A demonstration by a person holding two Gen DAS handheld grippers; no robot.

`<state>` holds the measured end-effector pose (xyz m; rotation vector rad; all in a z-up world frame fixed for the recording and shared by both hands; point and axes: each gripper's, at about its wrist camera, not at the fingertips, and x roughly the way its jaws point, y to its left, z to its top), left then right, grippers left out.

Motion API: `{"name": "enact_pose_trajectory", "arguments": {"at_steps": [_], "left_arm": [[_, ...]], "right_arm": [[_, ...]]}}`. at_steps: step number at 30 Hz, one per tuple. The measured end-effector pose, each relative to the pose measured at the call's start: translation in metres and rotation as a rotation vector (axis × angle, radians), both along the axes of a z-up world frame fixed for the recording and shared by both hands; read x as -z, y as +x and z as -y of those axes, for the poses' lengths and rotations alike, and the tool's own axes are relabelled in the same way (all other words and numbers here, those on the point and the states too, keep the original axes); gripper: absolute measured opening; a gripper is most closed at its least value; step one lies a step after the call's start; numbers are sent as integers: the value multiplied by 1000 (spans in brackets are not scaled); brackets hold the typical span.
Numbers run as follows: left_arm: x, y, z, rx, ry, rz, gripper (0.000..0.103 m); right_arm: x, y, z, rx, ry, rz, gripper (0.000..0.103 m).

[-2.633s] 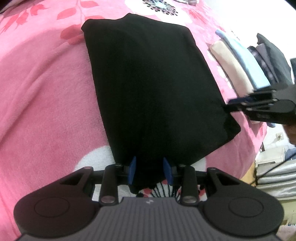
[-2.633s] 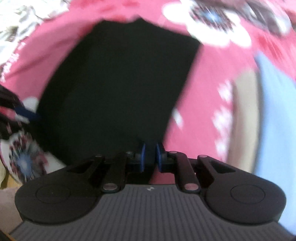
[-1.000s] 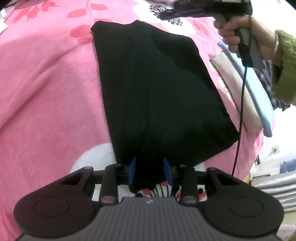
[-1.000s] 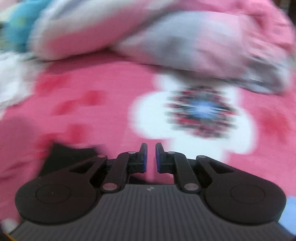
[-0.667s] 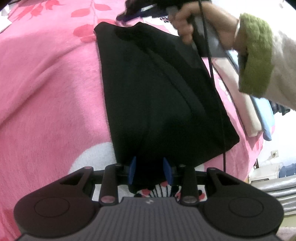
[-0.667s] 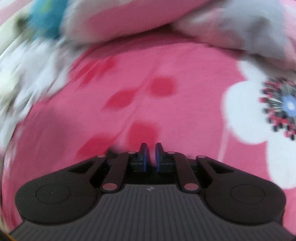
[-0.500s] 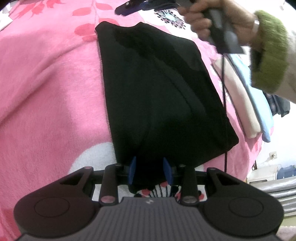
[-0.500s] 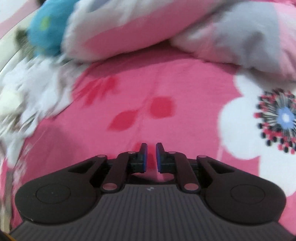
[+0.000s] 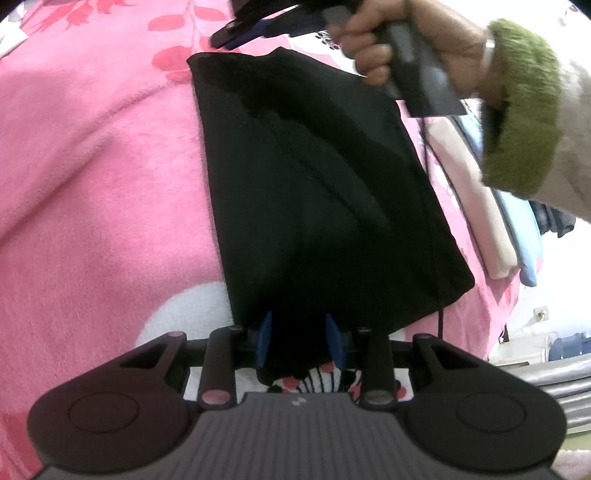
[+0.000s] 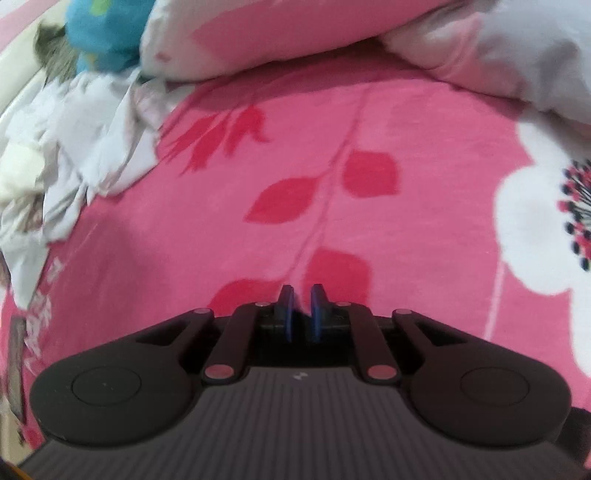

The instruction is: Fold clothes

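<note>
A black garment [image 9: 314,192] lies folded into a long rectangle on the pink flowered blanket [image 9: 92,184]. My left gripper [image 9: 300,341] is at its near edge and is shut on a bunch of the black cloth between the blue pads. A hand with a green cuff [image 9: 517,129] holds my right gripper [image 9: 225,37] just past the garment's far left corner, hovering over the blanket. In the right wrist view the right gripper [image 10: 301,295] is shut, with its pads nearly together and nothing between them. Only the blanket [image 10: 332,147] lies ahead of it.
Folded beige and light blue clothes [image 9: 495,229] are stacked to the right of the garment. The right gripper's cable [image 9: 432,221] hangs across the garment. Pillows [image 10: 295,37], a blue soft toy [image 10: 103,33] and crumpled white cloth [image 10: 74,129] lie at the far side of the bed.
The right gripper has swung left from above the garment's far right part to just beyond its far left corner and come lower. The left gripper and the garment have stayed put.
</note>
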<state>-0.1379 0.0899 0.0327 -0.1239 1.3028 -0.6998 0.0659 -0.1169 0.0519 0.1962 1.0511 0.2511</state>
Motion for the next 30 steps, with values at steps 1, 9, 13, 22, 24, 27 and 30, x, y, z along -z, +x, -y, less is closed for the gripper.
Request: {"name": "enact_pose_trajectory", "arguments": {"at_steps": [1, 9, 13, 22, 24, 27, 30], "left_arm": [[-1, 0, -1, 0, 1, 0, 34], [-4, 4, -9, 41, -9, 4, 34], [-8, 6, -7, 55, -1, 9, 34], [-12, 3, -4, 52, 12, 12, 34], [-14, 6, 7, 53, 15, 15, 34], [-17, 6, 8, 62, 20, 21, 34], [-19, 6, 4, 73, 27, 26, 34]], "right_arm": [[-5, -5, 3, -3, 3, 1, 9], [-4, -50, 38, 15, -19, -118, 8], [15, -40, 80, 187, 124, -141, 0], [-25, -66, 91, 179, 0, -49, 7], [-23, -82, 92, 154, 40, -97, 7], [-7, -90, 100, 185, -4, -184, 5], [-3, -90, 117, 233, -89, -141, 0]]}}
